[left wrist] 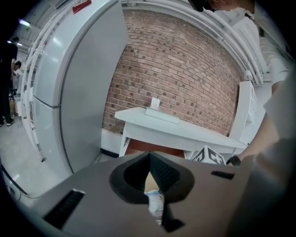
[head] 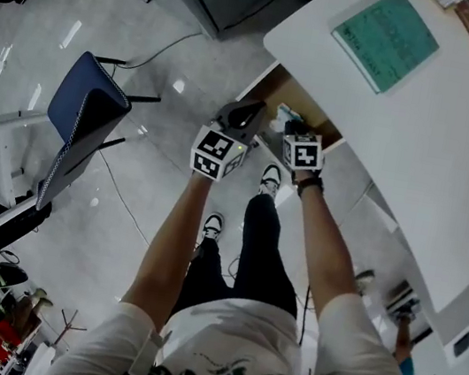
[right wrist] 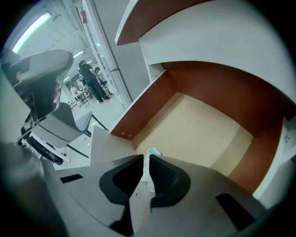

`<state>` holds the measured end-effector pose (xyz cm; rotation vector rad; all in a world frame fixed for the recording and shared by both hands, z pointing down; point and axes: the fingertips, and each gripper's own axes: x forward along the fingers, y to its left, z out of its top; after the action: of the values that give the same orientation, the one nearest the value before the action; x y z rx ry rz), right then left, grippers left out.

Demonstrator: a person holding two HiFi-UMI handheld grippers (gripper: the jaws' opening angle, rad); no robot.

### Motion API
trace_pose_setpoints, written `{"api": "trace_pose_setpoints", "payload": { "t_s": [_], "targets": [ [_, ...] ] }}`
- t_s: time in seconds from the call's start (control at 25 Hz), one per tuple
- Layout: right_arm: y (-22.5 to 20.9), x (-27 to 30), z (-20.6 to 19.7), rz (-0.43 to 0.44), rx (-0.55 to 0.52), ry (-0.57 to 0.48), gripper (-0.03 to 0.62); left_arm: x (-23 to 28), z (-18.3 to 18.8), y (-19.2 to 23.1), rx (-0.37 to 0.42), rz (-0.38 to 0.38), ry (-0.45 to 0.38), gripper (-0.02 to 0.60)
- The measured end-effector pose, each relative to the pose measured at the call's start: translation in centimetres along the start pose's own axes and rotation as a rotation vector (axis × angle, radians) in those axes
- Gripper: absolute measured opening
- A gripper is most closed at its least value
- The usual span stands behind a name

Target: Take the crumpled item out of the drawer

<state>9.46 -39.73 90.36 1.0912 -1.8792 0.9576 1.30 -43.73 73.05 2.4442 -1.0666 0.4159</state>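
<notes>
**Item pinched at open drawer, both tools on it**

Standing at white desk [head: 425,126], reaching both arms toward drawer [head: 307,105] hanging open under desk edge.

Pinching item [right wrist: 153,152] in right tool [right wrist: 147,159]: pressing jaws almost together, leaving only a slit packed with white crumple, letting blue edge poke past tips. Looking beyond onto drawer's bare tan floor and brown side wall.

Gripping white-and-blue item [left wrist: 155,203] in left tool [left wrist: 149,162] as well: keeping jaws narrowly apart, crumple filling gap from pad to pad.

In head view, finding item [head: 281,118] between tips of left tool [head: 253,109] and right tool [head: 291,129], at drawer's front-left corner.

Facing brick wall [left wrist: 185,74] and grey cabinet [left wrist: 69,92] in left gripper view.

Noting blue chair [head: 84,124] on floor, well apart to left, and green sheet [head: 386,38] lying on desk top.
</notes>
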Motion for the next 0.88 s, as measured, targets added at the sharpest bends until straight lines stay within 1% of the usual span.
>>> {"api": "trace_pose_setpoints", "payload": {
  "t_s": [0.04, 0.08, 0.12, 0.28, 0.36, 0.6, 0.68, 0.76, 0.8, 0.84, 0.88],
  "targets": [
    [0.1, 0.5, 0.0, 0.012, 0.006, 0.006, 0.039, 0.1, -0.2, 0.2, -0.003, 0.002, 0.000, -0.006],
    [0.1, 1.0, -0.1, 0.020, 0.009, 0.016, 0.117, 0.2, -0.4, 0.4, -0.006, 0.005, 0.000, -0.006],
    [0.1, 1.5, -0.3, 0.025, 0.009, 0.028, 0.158, 0.4, -0.6, 0.5, -0.010, 0.007, 0.000, -0.006],
    [-1.0, 3.0, -1.5, -0.003, -0.003, 0.069, 0.163, 0.8, -1.5, 1.0, -0.021, 0.015, 0.003, -0.006],
    [-0.9, 3.7, -1.8, 0.000, 0.007, 0.083, 0.166, 0.7, -1.8, 1.4, -0.027, 0.022, 0.002, -0.006],
    [-0.4, 5.7, -3.4, -0.003, -0.021, 0.189, 0.166, 0.4, -1.9, 2.6, -0.029, 0.040, -0.002, -0.006],
    [-1.1, 5.8, -4.6, -0.044, -0.039, 0.243, 0.166, 0.1, -2.1, 2.7, -0.030, 0.044, 0.000, -0.006],
    [-1.8, 5.6, -5.3, -0.083, -0.068, 0.263, 0.164, -0.4, -2.5, 2.5, -0.037, 0.051, 0.003, -0.006],
    [-2.0, 5.6, -5.2, -0.094, -0.082, 0.255, 0.141, -0.7, -2.7, 2.5, -0.042, 0.056, 0.002, -0.006],
    [-2.0, 5.6, -5.0, -0.094, -0.090, 0.245, 0.092, -1.0, -2.9, 2.6, -0.046, 0.061, 0.002, -0.006],
    [-1.8, 5.7, -4.9, -0.087, -0.091, 0.241, 0.078, -1.3, -3.0, 2.8, -0.049, 0.064, 0.003, -0.006]
  ]
}}
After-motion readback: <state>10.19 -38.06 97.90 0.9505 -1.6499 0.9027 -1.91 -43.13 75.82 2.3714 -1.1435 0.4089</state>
